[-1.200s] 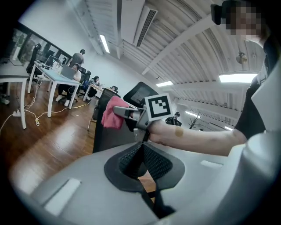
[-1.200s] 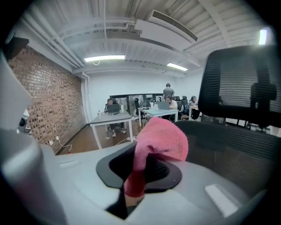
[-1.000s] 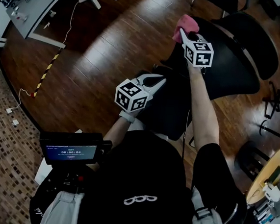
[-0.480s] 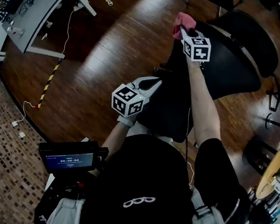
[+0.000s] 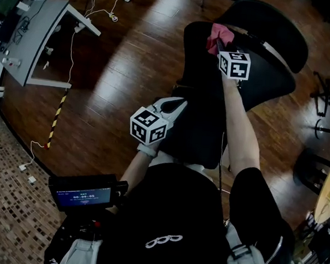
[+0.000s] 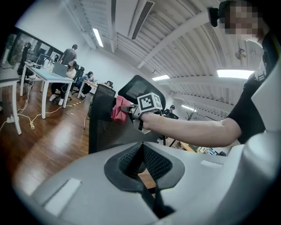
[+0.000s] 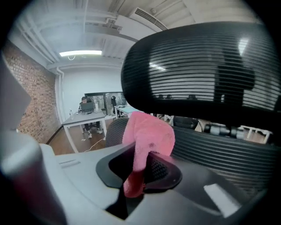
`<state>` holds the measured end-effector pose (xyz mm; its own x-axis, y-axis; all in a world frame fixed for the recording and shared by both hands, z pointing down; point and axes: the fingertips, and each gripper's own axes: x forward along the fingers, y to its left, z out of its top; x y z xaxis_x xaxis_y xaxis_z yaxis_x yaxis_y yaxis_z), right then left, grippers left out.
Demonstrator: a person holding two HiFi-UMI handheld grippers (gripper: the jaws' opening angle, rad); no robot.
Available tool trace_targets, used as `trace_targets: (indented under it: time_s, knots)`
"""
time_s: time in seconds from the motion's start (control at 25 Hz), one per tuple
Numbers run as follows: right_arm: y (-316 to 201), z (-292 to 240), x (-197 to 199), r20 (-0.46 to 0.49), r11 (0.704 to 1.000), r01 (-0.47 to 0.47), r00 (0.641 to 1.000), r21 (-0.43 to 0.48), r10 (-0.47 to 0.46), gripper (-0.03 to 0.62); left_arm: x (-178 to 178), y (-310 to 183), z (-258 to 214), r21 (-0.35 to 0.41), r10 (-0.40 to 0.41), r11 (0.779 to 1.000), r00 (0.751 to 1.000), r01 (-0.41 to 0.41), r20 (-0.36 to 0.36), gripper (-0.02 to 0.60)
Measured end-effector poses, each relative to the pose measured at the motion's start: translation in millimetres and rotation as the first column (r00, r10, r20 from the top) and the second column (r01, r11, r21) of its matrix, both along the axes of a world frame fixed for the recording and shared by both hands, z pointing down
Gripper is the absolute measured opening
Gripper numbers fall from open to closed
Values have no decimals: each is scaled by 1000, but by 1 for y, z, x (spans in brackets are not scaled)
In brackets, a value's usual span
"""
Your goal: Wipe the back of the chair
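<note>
The right tool [image 5: 218, 45], clamped on a pink cloth [image 5: 218, 34], presses it to the top of the black mesh chair [image 5: 197, 126] back, just under the headrest [image 7: 197, 66], while the left tool [image 5: 175, 105], jaws closed and empty, hovers by the back's near left edge

We see a chair [image 5: 198, 120] back of matt black mesh, a soft, fuzzy pink cloth [image 7: 147, 134], a glossy wooden floor [image 5: 125, 66], and the right hand-held gripper [image 7: 141, 171] in smooth grey plastic with rough black pads [image 7: 159, 169].
</note>
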<state>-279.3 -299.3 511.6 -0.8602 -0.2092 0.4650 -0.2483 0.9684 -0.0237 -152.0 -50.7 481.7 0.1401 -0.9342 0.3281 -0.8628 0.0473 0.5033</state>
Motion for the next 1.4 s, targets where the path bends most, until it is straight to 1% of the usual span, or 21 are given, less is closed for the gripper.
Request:
trace_targets:
  time_s: [0.16,0.36,0.6,0.88,1.08,1.4]
  knots:
    - [-37,-2,47,5,998,-63,998,-1,63,41,25,-16,-2,1,27,1000,1000,-27,10,-8]
    - [-66,-3,84,2,992,-130,992,7,130,42,35,-23,-2,3,59,998,998,-59,12,-6]
    - [-115,-4,161,3,982,-191,982,17,190,43,87,-55,-4,5,101,995,995,-101,19,-8]
    - [-150,-6,235,2,964,-262,965,35,262,43,125,-70,-5,6,126,992,992,-126,20,-8]
    - [-167,-11,269,1,953,-300,954,50,300,43,141,-81,-9,14,146,989,989,-147,21,-8]
    - [-180,-15,304,-20,933,-350,935,77,353,43,151,-87,-15,18,158,987,987,-159,21,-6]
